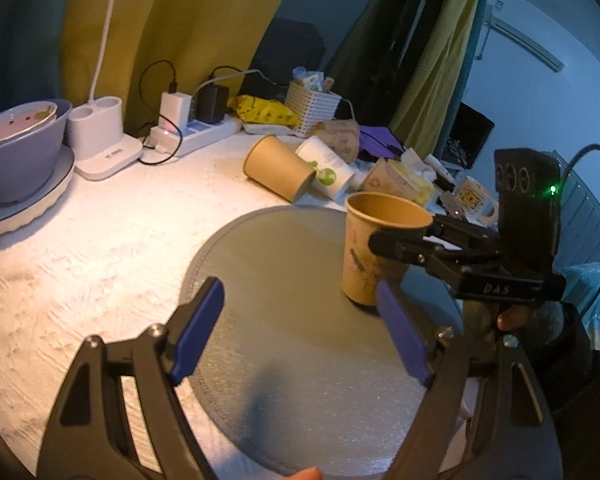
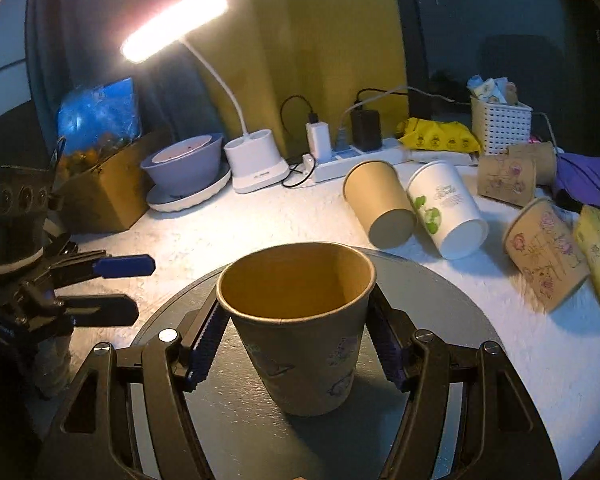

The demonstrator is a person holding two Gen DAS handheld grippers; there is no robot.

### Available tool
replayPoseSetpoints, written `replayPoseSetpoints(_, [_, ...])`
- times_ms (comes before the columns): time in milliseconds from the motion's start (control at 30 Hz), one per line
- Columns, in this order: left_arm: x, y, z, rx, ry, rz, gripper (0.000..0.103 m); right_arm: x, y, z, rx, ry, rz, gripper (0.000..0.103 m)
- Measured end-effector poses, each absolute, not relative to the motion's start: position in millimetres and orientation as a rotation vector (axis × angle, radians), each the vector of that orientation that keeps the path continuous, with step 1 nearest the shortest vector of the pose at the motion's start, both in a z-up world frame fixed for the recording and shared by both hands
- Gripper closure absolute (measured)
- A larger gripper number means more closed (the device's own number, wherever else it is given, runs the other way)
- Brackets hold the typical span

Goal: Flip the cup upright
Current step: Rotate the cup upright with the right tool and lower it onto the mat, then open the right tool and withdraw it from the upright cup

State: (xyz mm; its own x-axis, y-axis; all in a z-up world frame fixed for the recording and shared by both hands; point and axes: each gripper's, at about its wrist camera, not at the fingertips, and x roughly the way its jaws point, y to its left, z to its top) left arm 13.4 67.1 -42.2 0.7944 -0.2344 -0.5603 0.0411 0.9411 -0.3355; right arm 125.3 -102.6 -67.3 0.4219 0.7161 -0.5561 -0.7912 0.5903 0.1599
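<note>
A brown paper cup (image 2: 300,328) with printed drawings stands upright, mouth up, on a round grey mat (image 2: 440,292). My right gripper (image 2: 296,340) has its blue-padded fingers on both sides of the cup, pressed against its wall. In the left wrist view the same cup (image 1: 370,244) stands at the mat's right side, with the right gripper (image 1: 384,242) reaching it from the right. My left gripper (image 1: 300,328) is open and empty above the mat (image 1: 280,280), left of the cup. It shows at the left edge of the right wrist view (image 2: 128,284).
Behind the mat lie a plain brown cup (image 2: 380,208), a white cup with green print (image 2: 448,208) and more printed cups (image 2: 548,252). A desk lamp (image 2: 256,160), power strip (image 2: 360,160), stacked bowls (image 2: 184,168), white basket (image 2: 500,124) and tissue pack (image 2: 596,248) line the back and right.
</note>
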Motion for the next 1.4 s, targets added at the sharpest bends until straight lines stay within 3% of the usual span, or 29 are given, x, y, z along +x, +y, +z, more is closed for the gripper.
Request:
replayPoseSetpoints(967, [4.3, 31.0, -34.2, -0.208, 0.577, -0.210, 0.023, 87.1, -140.9, -71.3, -0.168, 0.641, 0.816, 0.025])
replayPoseSetpoints(1400, [-18.2, 7.3, -13.9, -0.125, 0.444, -0.201, 0.023, 42.2, -175.5, -38.7, -0.161, 0.528, 0.702, 0.025])
